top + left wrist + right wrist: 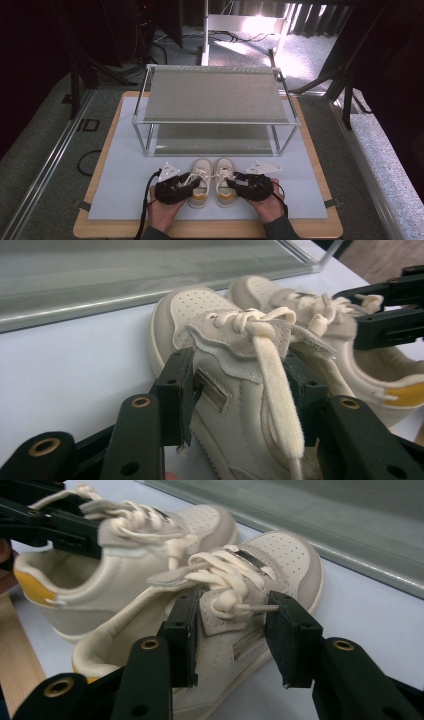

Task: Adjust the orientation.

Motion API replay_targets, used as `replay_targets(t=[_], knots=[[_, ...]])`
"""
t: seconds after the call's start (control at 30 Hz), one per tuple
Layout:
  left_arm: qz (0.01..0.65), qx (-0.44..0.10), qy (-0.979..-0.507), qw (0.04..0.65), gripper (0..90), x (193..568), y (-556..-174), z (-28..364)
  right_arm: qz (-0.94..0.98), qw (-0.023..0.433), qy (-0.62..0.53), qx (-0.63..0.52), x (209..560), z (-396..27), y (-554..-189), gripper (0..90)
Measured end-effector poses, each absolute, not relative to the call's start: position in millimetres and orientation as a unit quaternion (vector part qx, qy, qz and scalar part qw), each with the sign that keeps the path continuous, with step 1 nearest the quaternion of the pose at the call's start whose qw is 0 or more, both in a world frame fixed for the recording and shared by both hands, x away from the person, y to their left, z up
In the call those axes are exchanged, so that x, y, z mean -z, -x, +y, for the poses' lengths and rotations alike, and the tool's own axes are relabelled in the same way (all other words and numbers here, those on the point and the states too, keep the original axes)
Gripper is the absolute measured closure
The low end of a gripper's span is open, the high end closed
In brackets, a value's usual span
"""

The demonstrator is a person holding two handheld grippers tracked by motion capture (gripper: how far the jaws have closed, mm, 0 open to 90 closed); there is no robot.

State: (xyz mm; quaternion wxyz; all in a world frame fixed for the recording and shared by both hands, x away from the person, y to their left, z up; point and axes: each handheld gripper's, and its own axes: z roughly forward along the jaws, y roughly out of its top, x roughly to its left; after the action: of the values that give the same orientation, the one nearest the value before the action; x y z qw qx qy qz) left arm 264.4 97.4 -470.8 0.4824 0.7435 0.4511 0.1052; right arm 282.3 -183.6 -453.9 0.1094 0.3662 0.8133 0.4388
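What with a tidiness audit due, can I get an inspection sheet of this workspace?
Surface: white mat on wooden table.
Job's things: left shoe and right shoe side by side, toes towards two-tier rack.
Clutter: nothing seen.
Grippers: left gripper straddles left shoe, grip unclear; right gripper shut on right shoe.
Cables: black cable trails from left gripper.
Surroundings: grey carpet, dark stands.

Two shoes side by side on the mat, before the rack.
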Motion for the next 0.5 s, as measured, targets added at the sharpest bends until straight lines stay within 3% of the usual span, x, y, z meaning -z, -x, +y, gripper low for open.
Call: replay_targets(t=[0.5], knots=[[0.445, -0.092, -0.742, 0.492, 53.4, 472.8, -255.6, 91.7, 0.82, 0.099, -0.359, -0.435, 452.6, -187.2, -281.0, 56.6]])
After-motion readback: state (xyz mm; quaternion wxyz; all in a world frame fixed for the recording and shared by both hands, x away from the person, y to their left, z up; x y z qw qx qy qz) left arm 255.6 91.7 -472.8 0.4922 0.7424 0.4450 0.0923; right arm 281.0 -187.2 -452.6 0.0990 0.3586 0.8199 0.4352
